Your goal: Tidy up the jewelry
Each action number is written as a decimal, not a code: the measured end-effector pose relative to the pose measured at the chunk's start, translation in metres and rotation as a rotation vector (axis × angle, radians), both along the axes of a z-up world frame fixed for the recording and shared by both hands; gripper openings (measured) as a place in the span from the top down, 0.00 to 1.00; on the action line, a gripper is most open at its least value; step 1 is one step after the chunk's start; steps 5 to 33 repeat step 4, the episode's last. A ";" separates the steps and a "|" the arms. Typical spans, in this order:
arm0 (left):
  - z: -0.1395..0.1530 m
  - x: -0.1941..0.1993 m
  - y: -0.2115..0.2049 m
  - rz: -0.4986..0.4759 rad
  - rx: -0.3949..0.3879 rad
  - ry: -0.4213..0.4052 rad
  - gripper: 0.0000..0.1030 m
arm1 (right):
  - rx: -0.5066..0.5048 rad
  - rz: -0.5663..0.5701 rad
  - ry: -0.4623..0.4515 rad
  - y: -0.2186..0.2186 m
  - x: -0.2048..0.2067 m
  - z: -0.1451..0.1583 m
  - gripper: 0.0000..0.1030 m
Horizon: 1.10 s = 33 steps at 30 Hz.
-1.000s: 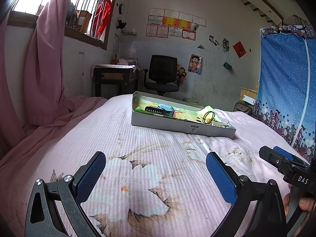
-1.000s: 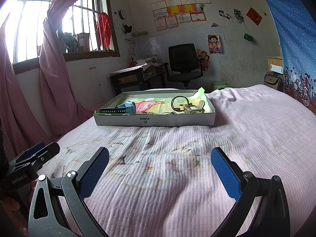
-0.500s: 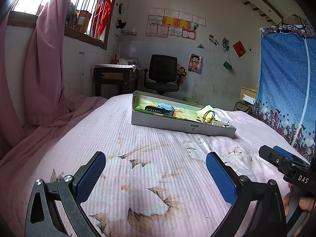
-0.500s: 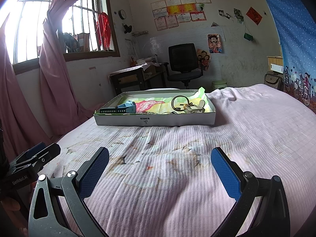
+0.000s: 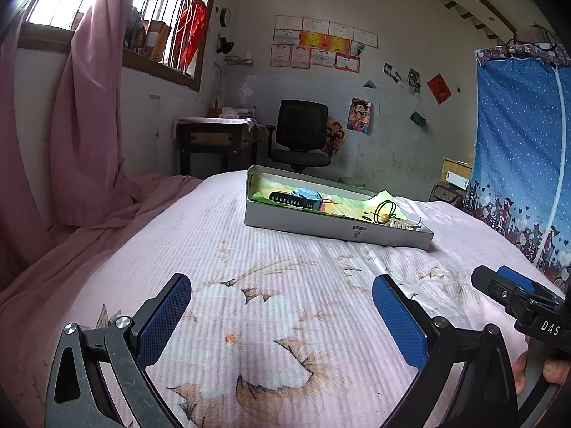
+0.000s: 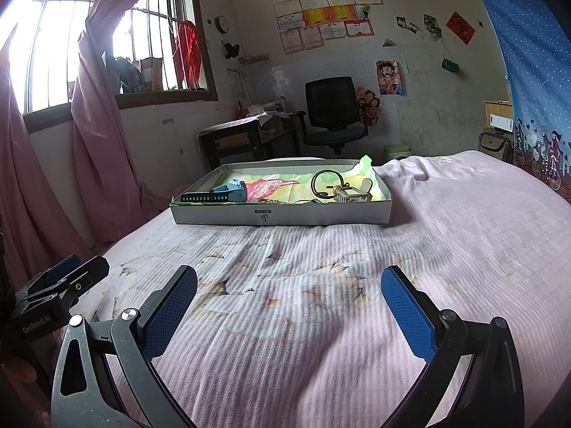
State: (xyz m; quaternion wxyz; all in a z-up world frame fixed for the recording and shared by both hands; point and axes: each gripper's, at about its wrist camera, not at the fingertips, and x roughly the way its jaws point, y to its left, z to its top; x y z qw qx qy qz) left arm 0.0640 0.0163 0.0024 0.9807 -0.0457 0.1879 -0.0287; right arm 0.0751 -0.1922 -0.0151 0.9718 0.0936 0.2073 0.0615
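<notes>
Both tongs, the left gripper (image 5: 282, 303) and right gripper (image 6: 289, 294), gape wide and hold nothing, well short of the one shallow box (image 6: 282, 215) on the bed (image 6: 446, 249). Inside it lie one blue watch (image 6: 228, 190), stiff-cased and best pinched by its strap, one thin hoop (image 6: 326, 182), light and slippery, and what may be tangled chains.

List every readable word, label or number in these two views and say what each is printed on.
"DAS": on the right gripper, lettering cut off at the frame edge.
"GenRobot.AI": on the left gripper, small, only roughly legible.
Logo label on the front wall of the white box: too small to read.
Certificates on the wall: too blurred to read.
Red paper sign: unreadable.
</notes>
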 end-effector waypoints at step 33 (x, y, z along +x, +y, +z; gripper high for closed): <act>0.000 0.000 -0.001 0.001 0.001 -0.002 0.01 | 0.000 0.000 -0.001 0.000 0.000 0.000 0.02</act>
